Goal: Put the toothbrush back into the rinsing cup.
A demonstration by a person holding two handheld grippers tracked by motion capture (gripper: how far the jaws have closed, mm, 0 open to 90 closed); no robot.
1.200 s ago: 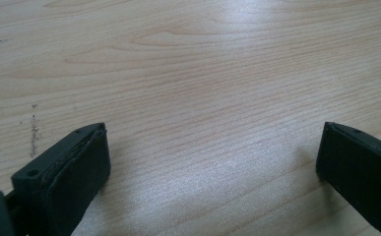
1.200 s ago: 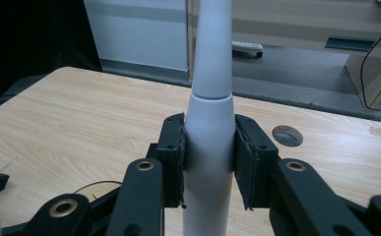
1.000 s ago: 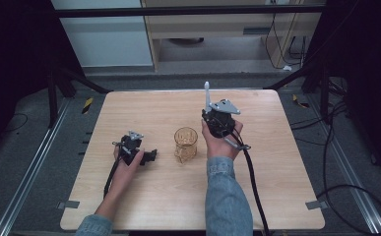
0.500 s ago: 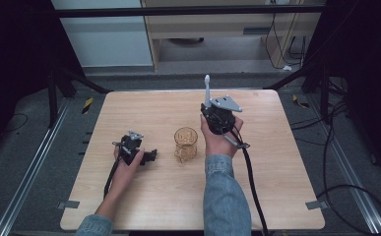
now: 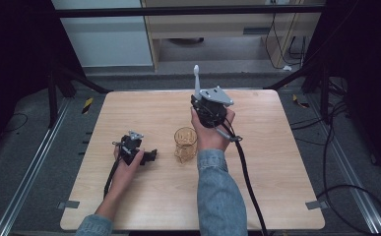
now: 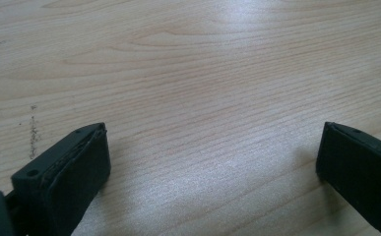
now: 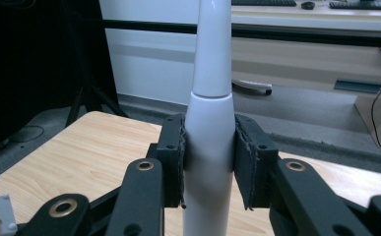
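My right gripper [image 5: 198, 101] is held above the far middle of the wooden table [image 5: 286, 162], shut on a white electric toothbrush [image 5: 197, 81] that points up and away. In the right gripper view the toothbrush [image 7: 208, 123] stands between the two pads [image 7: 173, 162], its head cut off by the top edge. An amber glass cup [image 5: 185, 143] stands on the table just left of the right forearm. My left gripper [image 5: 151, 155] rests low on the table to the cup's left, open. Bare wood lies between the left gripper [image 6: 212, 162] and its wide-apart fingers [image 6: 75, 172].
Beyond the table's far edge stand a white cabinet [image 5: 104, 34] and a desk [image 7: 326, 29]. Black frame legs [image 5: 65, 81] flank the far corners. A black cable [image 5: 247, 177] trails from the right gripper across the table to the near edge.
My right gripper with the toothbrush has drifted slightly up and away. The left gripper and the cup have not moved.
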